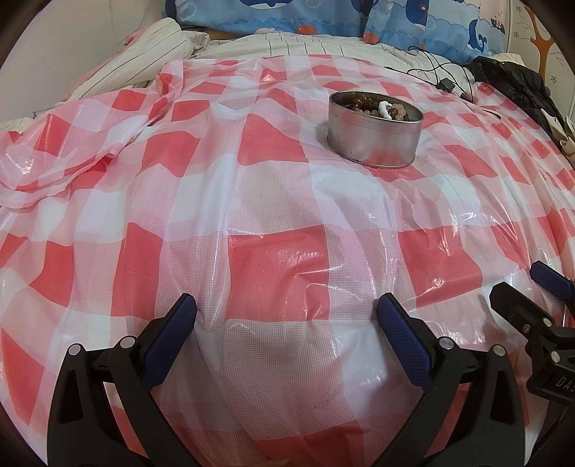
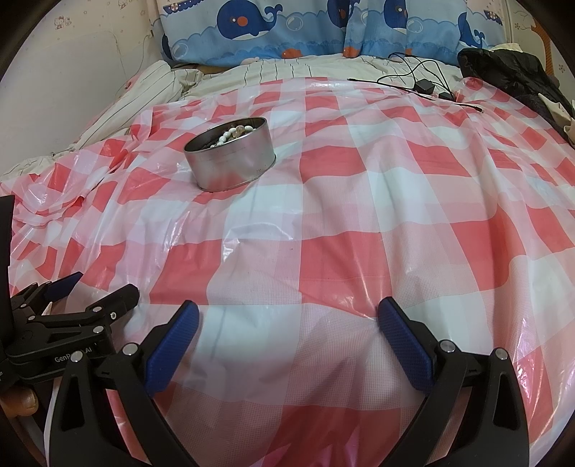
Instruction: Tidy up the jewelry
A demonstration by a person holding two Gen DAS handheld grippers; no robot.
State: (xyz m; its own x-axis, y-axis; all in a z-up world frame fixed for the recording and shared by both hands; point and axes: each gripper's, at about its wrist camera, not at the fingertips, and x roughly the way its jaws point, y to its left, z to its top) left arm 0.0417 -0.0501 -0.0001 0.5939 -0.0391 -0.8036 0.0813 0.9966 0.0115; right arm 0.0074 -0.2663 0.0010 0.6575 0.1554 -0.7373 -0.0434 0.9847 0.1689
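Observation:
A round silver tin (image 1: 373,138) stands on the red-and-white checked plastic sheet (image 1: 273,222). It holds bead bracelets (image 1: 373,106), brown, pink and white. In the right wrist view the tin (image 2: 230,165) sits far left with white beads (image 2: 230,134) showing over its rim. My left gripper (image 1: 287,312) is open and empty, low over the sheet, well short of the tin. My right gripper (image 2: 287,316) is open and empty too, to the right of the left one. Each shows at the edge of the other's view: the right gripper (image 1: 532,287) and the left gripper (image 2: 97,287).
The sheet (image 2: 359,215) covers a bed with striped bedding (image 1: 151,54) and blue whale pillows (image 2: 287,28) at the back. Black cables and a charger (image 2: 424,86) lie far right, beside a black garment (image 2: 517,75). The sheet is bunched up at the left (image 1: 72,161).

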